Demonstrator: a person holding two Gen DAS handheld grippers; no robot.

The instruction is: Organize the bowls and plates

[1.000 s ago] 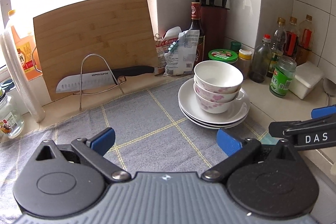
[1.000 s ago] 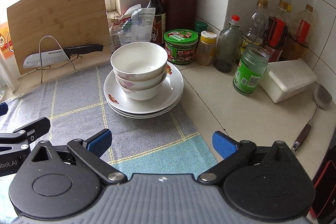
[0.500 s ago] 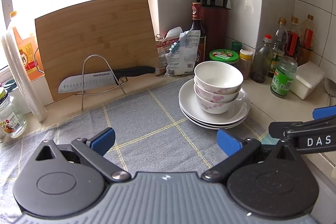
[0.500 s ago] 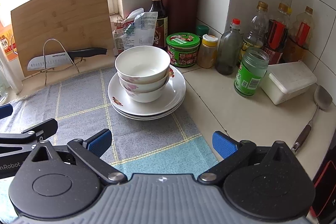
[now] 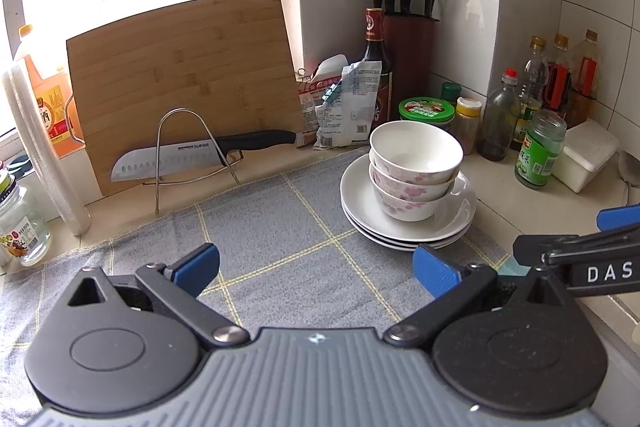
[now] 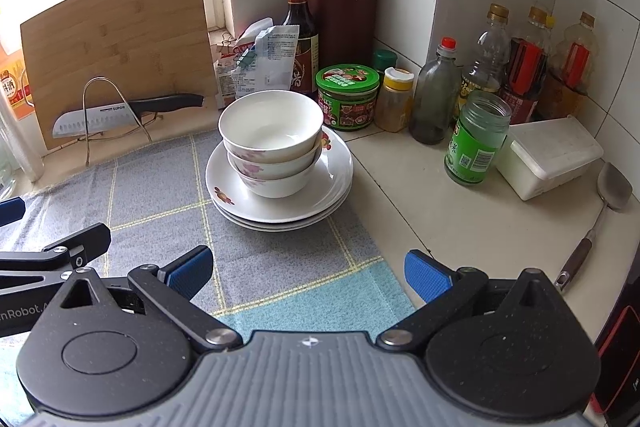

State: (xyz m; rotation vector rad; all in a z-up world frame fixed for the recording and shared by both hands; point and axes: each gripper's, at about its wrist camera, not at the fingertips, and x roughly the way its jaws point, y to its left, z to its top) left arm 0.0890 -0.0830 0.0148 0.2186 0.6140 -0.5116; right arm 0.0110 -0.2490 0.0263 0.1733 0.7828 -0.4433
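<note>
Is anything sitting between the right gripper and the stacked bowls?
Nothing visible. Only bare cloth lies between the open right gripper and the bowls stacked on the plates.

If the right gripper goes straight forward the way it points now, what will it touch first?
Most likely the stack of white floral bowls on the white plates: it lies ahead of the open right gripper, over the grey checked cloth. Depth and height are unclear, so it may meet the plate rim first.
</note>
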